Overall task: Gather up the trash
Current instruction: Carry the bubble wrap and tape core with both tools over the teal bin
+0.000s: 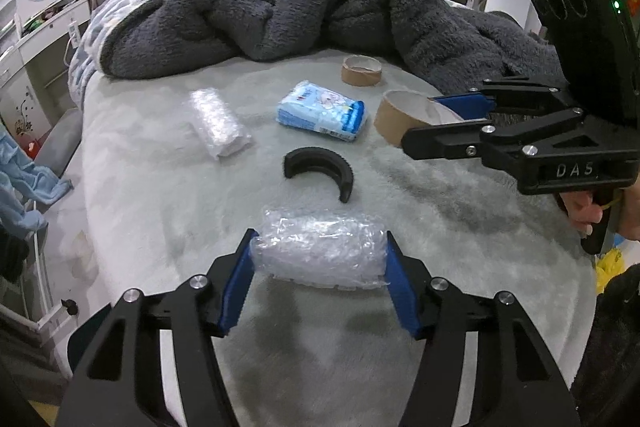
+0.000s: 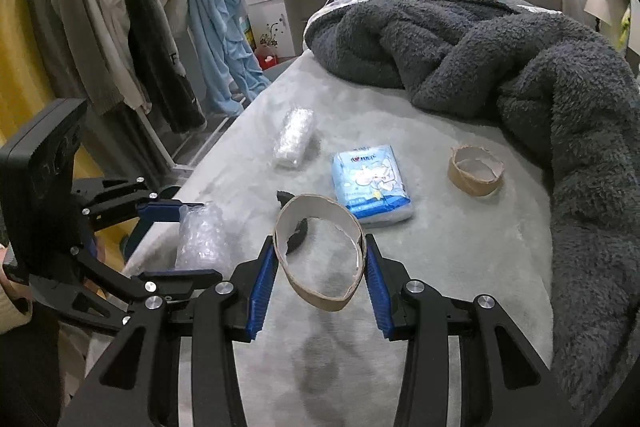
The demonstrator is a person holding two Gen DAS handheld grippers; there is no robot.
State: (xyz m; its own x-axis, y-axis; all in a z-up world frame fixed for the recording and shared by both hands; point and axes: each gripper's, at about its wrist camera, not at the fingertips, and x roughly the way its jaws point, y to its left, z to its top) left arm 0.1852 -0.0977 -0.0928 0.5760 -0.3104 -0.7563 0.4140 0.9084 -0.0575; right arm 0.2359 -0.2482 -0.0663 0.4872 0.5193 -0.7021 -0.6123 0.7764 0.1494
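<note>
Left wrist view: the left gripper sits low and near, its blue pads pressed against both ends of a bubble-wrap bundle, which it holds just above the pale grey bedcover. The bundle is soft and slippery, so it could squash and slide out if the hold loosens or the gripper tips. Just beyond it lies a black curved plastic piece. Farther off are a blue tissue pack, a second bubble-wrap roll to its left, and a cardboard tape core at the far right, close to a heaped dark fleece blanket. At the right edge, the right gripper holds another cardboard ring.

Right wrist view: the right gripper is closed on that cardboard ring, pads on its left and right sides, squeezed to an oval and lifted clear of the bedcover. The thin wall could buckle and pop free under more pressure. The left gripper is near on the left with its bundle; the two tools are close and could knock together if both swing toward one bin. No bin is visible in either view. Still lying on the bed are the tissue pack, the far roll, the other tape core and the black piece, partly hidden behind the ring. The tape core near the blanket could be missed or snag the fleece.
</note>
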